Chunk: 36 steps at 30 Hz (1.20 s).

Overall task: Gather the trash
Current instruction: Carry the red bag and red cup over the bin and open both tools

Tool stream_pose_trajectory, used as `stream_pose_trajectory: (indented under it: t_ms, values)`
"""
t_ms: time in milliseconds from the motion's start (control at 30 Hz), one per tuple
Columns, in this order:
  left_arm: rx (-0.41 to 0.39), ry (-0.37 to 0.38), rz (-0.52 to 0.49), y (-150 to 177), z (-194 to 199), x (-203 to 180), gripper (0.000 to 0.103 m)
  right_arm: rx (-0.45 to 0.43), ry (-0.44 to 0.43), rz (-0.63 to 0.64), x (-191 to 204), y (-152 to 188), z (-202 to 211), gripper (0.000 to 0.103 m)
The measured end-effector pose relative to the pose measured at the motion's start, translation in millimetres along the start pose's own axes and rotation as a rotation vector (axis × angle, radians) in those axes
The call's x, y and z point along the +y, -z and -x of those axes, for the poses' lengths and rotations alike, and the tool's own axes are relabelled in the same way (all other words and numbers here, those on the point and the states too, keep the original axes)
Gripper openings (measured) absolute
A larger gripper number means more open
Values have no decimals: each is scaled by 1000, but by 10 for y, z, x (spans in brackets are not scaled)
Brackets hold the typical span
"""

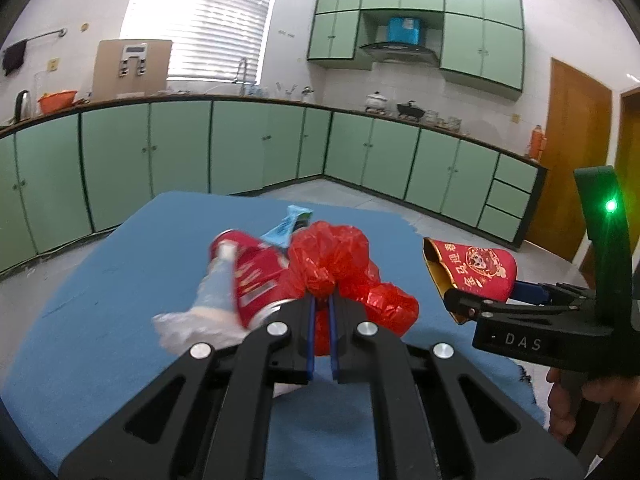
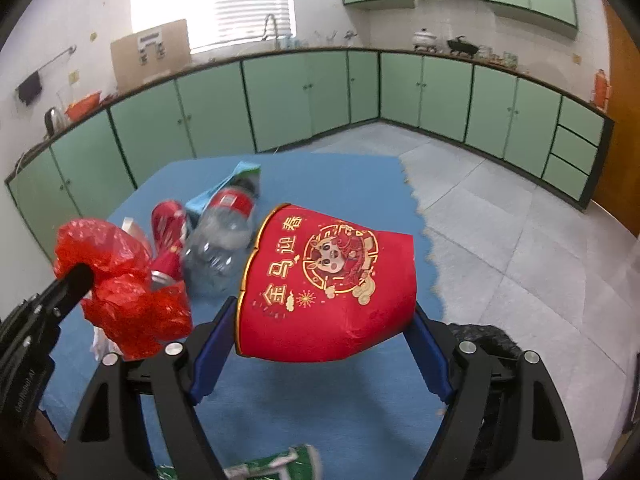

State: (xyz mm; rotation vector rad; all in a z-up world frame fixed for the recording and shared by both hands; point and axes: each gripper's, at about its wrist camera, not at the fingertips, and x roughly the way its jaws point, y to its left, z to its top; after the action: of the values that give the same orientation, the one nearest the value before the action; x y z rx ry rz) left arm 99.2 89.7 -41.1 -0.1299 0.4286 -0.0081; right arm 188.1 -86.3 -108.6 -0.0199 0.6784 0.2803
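Observation:
My left gripper (image 1: 322, 300) is shut on a crumpled red plastic bag (image 1: 344, 264), held above the blue mat (image 1: 120, 280); the bag also shows in the right wrist view (image 2: 120, 280). My right gripper (image 2: 320, 340) is shut on a red paper cup with gold print (image 2: 328, 280), lifted over the mat; the cup shows at the right in the left wrist view (image 1: 472, 268). On the mat lie a red can (image 1: 256, 276), a clear plastic bottle (image 2: 220, 244), a light blue wrapper (image 1: 288, 228) and white plastic wrap (image 1: 192, 320).
A green and white can (image 2: 276, 466) lies at the near edge under my right gripper. A black bag (image 2: 480, 336) sits right of the mat's edge. Green kitchen cabinets (image 1: 240, 152) line the far walls across a tiled floor (image 2: 500, 220).

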Motion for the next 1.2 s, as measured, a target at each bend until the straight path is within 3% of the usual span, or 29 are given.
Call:
stream_pose_trajectory:
  t_ms: [467, 867, 1200]
  values:
    - [-20, 158, -87, -39, -131, -979, 4, -73, 124, -102, -865, 90, 497, 79]
    - [44, 275, -167, 138, -448, -1811, 4, -104, 227, -197, -1666, 316, 908, 79]
    - [115, 300, -208, 318, -804, -2262, 8, -55, 266, -249, -2161, 592, 889, 79]
